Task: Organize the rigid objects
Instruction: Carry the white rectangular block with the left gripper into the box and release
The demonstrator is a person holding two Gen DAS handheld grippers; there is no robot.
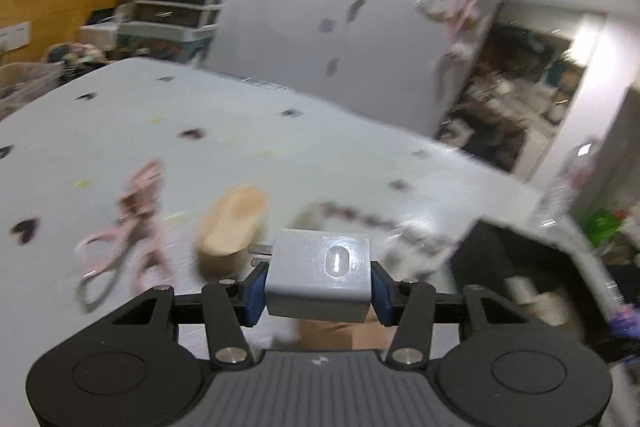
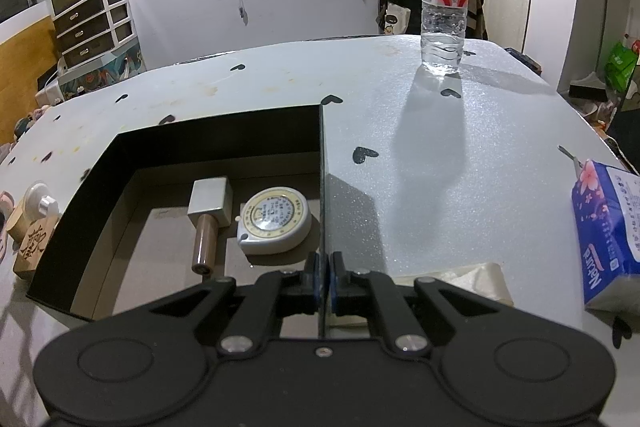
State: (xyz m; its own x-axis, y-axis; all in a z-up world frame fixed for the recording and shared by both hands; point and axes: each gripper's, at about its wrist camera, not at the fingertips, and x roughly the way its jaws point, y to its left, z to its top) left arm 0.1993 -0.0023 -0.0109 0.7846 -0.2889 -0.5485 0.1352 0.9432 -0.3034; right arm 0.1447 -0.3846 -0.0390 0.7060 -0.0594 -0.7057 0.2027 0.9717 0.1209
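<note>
A pale table cover (image 2: 460, 167) printed with small dark hearts fills most of both views. In the right wrist view a black open box (image 2: 208, 143) is seen at lower left of centre, its right wall (image 2: 322, 187) rising edge-on up the middle of the frame. That wall is pinched between the blue-padded fingers of the right gripper (image 2: 323, 277), which is held low and level at the bottom centre, pointing along the wall.

Inside the box, on its brown floor, a white round tape measure (image 2: 275, 225) lies beside a silver block with a brown cylinder (image 2: 208, 215) (the two are close, apparently not touching). A clear water bottle (image 2: 443, 3) stands upright at upper right, well apart from the box. A blue tissue pack (image 2: 608, 231) is seen at the right edge, and wooden blocks (image 2: 32, 227) at the left edge, just outside the box.

In the left wrist view (heavily blurred), the left gripper (image 1: 318, 285) is held raised above the table, its fingers clamped on a white charger plug (image 1: 320, 277) at lower centre, prongs pointing left. Beyond it, a tan wooden oval piece (image 1: 234, 225) and pink scissors (image 1: 128, 227) lie on the cover, and the box corner (image 1: 516, 267) is visible at lower right.
</note>
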